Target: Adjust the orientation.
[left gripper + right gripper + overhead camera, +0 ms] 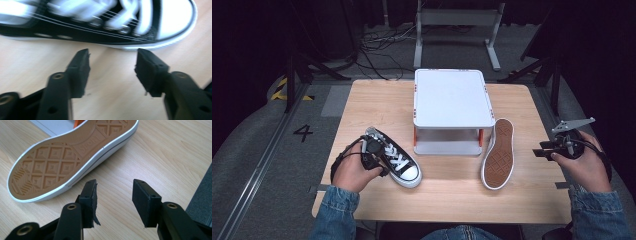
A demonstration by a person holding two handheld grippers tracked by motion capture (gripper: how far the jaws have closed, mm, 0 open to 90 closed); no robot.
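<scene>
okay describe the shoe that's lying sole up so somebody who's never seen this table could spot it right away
Start at the white two-tier stand in the middle of the wooden table. Just to its right, leaning against its front corner, lies the overturned shoe. Unlike the black sneaker with white laces standing upright left of the stand, this one shows a tan, diamond-patterned sole with a white rim.

Blue denim sleeves (337, 207); each tool has black jaws with brass-ringed screw holes, the right a grey plate.

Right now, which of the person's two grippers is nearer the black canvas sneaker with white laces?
The left. The left gripper sits right beside the black canvas sneaker, jaws open. The right gripper hangs at the table's far right edge.
</scene>
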